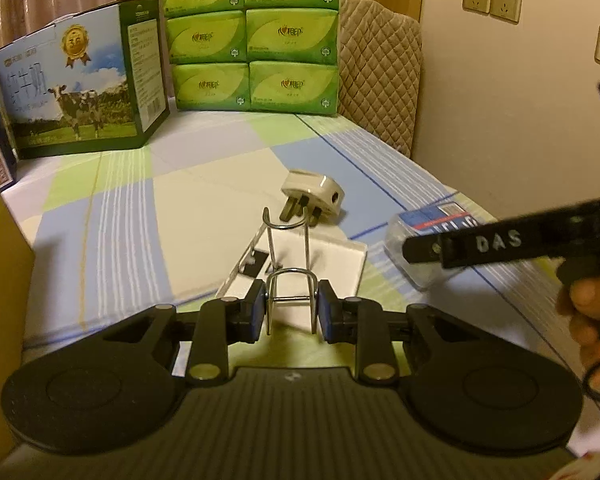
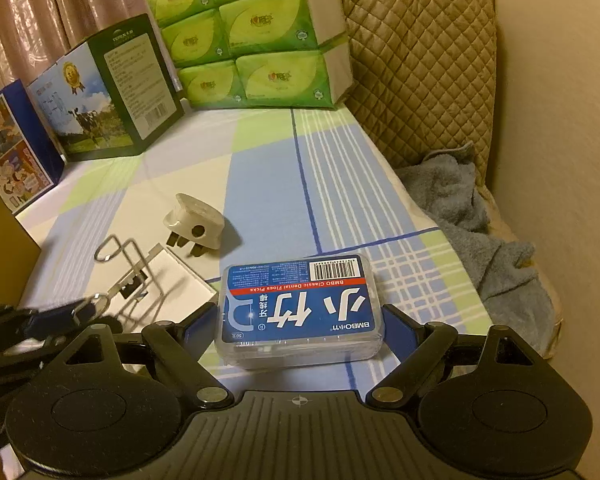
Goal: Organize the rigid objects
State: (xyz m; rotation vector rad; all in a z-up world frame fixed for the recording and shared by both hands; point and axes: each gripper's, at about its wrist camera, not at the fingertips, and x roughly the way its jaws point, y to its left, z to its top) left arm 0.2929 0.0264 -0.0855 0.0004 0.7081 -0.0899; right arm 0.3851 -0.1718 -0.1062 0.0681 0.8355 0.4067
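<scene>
1. Left wrist view: beyond the left tool (image 1: 292, 312) lie a white plug (image 1: 313, 197) and a white tray (image 1: 332, 256); milk box (image 1: 80, 88) and tissue packs (image 1: 252, 36) stand far behind.
2. Its pads pinch a chrome wire rack (image 1: 289, 268) over the tray.
3. Right tool (image 2: 296, 328), spread wide, flanks a clear floss box (image 2: 300, 312) with a blue label; whether the pads touch it is unclear.

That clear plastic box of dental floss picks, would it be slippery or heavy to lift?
The floss box looks smooth and glossy, so probably a bit slippery. Its flat sides sit between the right claw, which should suit a squeeze. Thin plastic holding small picks suggests it is light.
</scene>
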